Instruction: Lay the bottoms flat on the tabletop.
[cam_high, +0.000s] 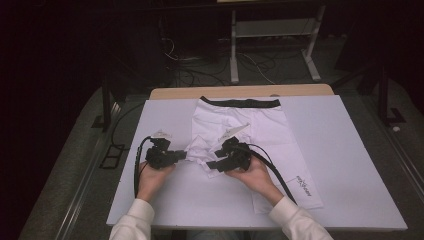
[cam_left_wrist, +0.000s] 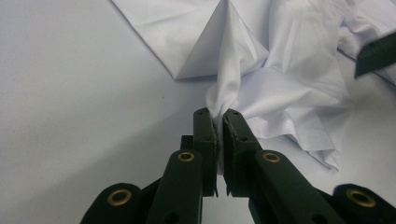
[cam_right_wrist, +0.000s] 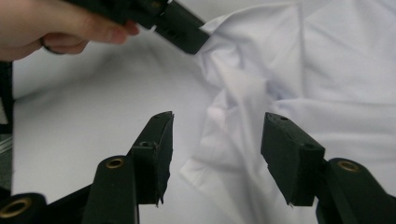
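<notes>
- Shorts (cam_high: 240, 125), white with a black waistband, lie mid-surface (cam_high: 350, 165), waistband toward the far edge, near leg crumpled.
- Left gripper (cam_high: 184, 155) pinches that bunched cloth.
- Right gripper (cam_high: 212, 164) hovers over it, jaws apart.

High view dim, room behind near black, white table (cam_high: 350, 165) the only lit patch. Both gripper views brighter, even soft light, faint shadows in folds of the white shorts (cam_left_wrist: 289, 70). Close jaws slightly soft (right gripper view blurrier), no glare, mild grain.
</notes>
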